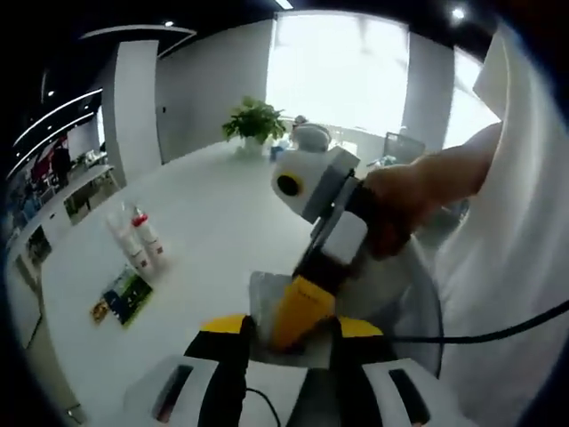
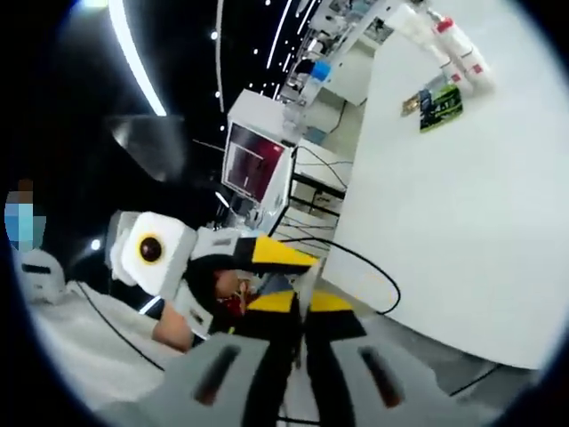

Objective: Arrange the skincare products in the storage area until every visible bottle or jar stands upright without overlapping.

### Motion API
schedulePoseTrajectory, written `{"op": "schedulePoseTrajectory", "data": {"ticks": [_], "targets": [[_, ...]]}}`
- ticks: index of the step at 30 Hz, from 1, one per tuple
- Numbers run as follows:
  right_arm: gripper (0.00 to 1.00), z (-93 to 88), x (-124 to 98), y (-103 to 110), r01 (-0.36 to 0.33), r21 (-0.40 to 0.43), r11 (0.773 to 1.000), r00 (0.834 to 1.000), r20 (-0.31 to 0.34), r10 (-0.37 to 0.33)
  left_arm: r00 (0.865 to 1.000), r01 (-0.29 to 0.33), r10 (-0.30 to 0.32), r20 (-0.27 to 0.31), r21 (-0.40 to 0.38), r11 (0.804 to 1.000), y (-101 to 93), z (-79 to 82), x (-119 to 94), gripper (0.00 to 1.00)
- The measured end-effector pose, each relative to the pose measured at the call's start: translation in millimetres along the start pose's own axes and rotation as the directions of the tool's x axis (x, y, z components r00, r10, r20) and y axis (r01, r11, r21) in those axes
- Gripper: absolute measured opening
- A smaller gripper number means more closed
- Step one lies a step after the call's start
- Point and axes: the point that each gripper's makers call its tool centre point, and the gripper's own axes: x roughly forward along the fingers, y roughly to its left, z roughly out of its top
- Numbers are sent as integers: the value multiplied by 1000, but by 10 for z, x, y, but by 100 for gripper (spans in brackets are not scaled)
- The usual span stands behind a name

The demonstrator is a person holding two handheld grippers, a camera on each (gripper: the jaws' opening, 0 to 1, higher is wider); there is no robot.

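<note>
The white table (image 1: 231, 222) spreads out ahead of both sets of fingers, and most of the risk lies in how far the work is from them. The left gripper (image 1: 293, 331) has its jaws spread wide. The yellow tip of the right gripper (image 2: 304, 302) sits in the gap between them, carried by a hand (image 1: 400, 205) coming in from the right. The right gripper's own fingers look drawn together with only a dark slit left; I cannot tell whether they pinch anything.

With one tool lodged between the other's fingers, the first hazard is a clash. If the left jaws close now they would bite the right tip, not a product. A greyish thing (image 1: 260, 298) lies just beyond the left fingertips; I cannot tell what it is.

The skincare bottles (image 1: 140, 238), white with red caps, stand close together well ahead and to the left of the left fingers, apart from both grippers. A hasty reach could bump one into its neighbour and topple both. A flat green packet (image 1: 124, 295) lies just on the near side of them, where an incoming finger could drag it under a bottle.
</note>
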Motion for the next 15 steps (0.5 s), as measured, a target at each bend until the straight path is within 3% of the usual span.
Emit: {"op": "schedulePoseTrajectory", "data": {"ticks": [5, 8, 10, 12, 14, 15], "targets": [[3, -39, -10, 9, 4, -4, 1000, 1000, 19, -4, 999, -21, 24, 41, -72, 997, 36, -43, -71, 41], [2, 19, -49, 44, -17, -8, 1000, 997, 69, 18, 992, -13, 42, 117, -235, 972, 95, -38, -132, 44], [2, 56, -80, 75, -34, 1, 999, 995, 98, 34, 975, 23, 63, 213, -380, 925, 160, 4, -185, 44], [2, 123, -117, 111, -50, -3, 999, 989, 142, 50, 959, 84, 68, 277, -503, 860, 183, -10, -219, 43], [2, 204, -156, 167, -81, 3, 997, 979, 190, 79, 944, 142, 63, 323, -573, 807, 161, -1, -224, 43], [2, 253, -177, 201, -99, 3, 995, 971, 221, 96, 944, 162, 47, 326, -583, 796, 121, -18, -214, 42]]}}
